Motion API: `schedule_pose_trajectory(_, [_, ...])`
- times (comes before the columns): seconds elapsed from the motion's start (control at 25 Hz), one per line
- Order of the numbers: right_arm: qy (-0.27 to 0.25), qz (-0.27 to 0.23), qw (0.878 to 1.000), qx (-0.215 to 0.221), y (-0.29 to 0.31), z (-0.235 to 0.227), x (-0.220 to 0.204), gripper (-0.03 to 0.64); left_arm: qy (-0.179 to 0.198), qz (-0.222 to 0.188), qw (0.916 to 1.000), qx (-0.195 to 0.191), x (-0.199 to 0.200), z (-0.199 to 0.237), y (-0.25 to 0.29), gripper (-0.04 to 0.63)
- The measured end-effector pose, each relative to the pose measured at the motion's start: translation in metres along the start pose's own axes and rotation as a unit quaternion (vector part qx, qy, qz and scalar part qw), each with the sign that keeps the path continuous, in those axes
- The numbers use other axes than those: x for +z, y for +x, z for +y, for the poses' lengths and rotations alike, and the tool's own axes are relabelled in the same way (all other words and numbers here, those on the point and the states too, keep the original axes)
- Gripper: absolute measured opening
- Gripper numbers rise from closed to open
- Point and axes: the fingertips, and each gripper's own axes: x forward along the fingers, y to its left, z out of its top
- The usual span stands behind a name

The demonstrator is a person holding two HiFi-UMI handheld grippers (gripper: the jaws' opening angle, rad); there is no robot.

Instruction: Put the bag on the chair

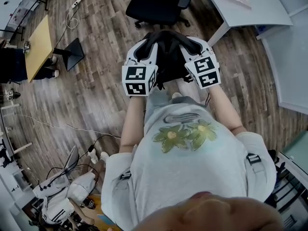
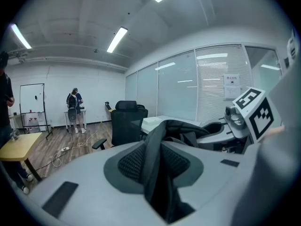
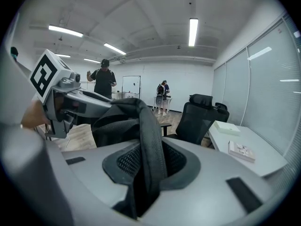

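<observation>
Left tool [image 1: 143, 49], right tool [image 1: 197, 47], each gripping black bag [image 1: 166, 57], chair [image 1: 156, 4] ahead

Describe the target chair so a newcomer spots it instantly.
Find the white desk at the head view's top right. Just left of its corner, beyond the held bag, stands the chair. It is black, on castors, with armrests, unlike the yellow table far left.

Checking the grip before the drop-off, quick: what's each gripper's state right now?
Left gripper: closed on a strap of the bag.
Right gripper: closed on a strap of the bag.
</observation>
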Motion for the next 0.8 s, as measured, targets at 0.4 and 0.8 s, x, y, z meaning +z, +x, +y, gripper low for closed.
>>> schedule_pose_trajectory(0.4, [0.021, 0.031, 0.999, -0.006, 0.077, -0.014, 0.000, 0.097, -0.004, 0.030, 0.9993, -0.023, -0.009, 0.061, 0.057, 0.117])
schedule_pose_trajectory(0.8, [0.064, 0.052, 0.996, -0.040, 0.182, -0.037, 0.032, 0.097, 0.008, 0.039, 0.9957, -0.083, 0.009, 0.155, 0.139, 0.120])
